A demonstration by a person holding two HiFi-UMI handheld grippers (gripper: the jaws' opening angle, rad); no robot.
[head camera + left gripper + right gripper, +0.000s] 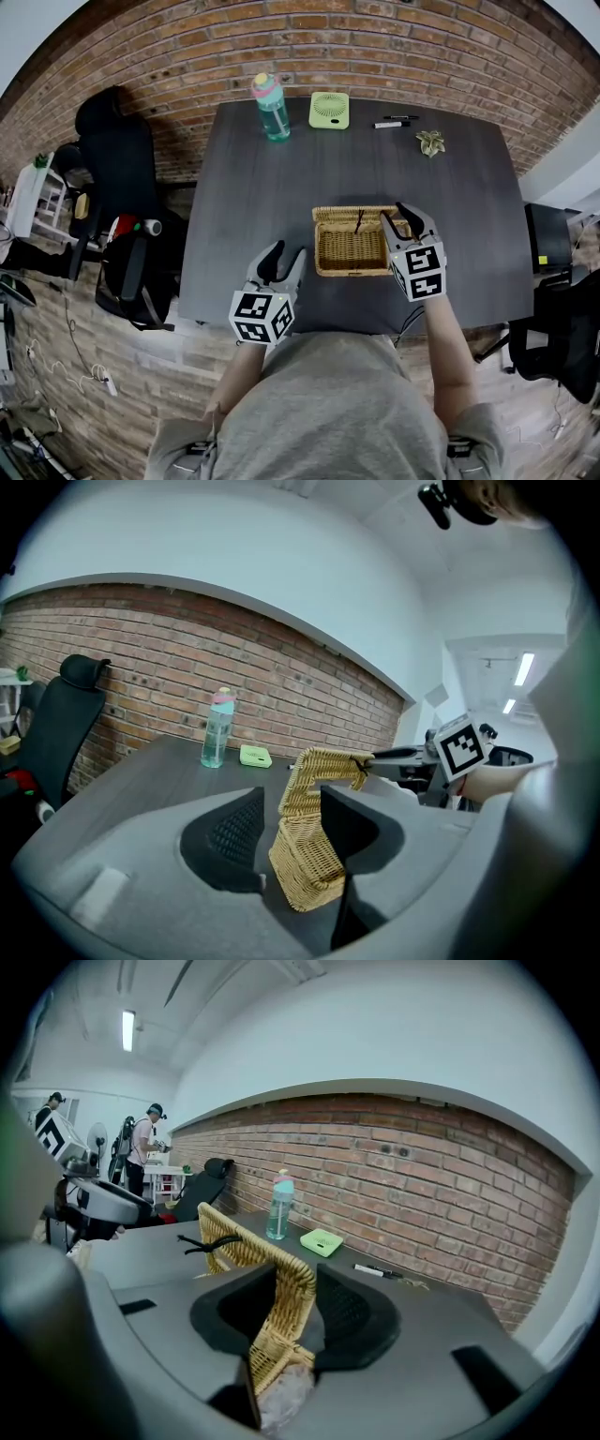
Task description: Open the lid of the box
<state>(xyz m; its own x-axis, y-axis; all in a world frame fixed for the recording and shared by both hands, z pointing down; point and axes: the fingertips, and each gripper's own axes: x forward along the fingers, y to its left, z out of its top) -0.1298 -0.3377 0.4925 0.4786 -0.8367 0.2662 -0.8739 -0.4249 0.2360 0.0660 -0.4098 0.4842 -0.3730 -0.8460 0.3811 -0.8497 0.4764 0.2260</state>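
A wicker box stands on the dark table near its front edge. Its lid is raised almost upright on the far hinge, with a black loop at its edge. My right gripper is at the box's right side. In the right gripper view the lid runs between the jaws and fills the gap at the tips of my right gripper, shut on it. My left gripper hangs left of the box, open, with nothing between its jaws. The left gripper view looks past my left gripper at the box and its lid.
At the table's far edge stand a green bottle, a flat green item, a marker pen and a small crumpled thing. A black chair stands left of the table. A brick wall lies behind it.
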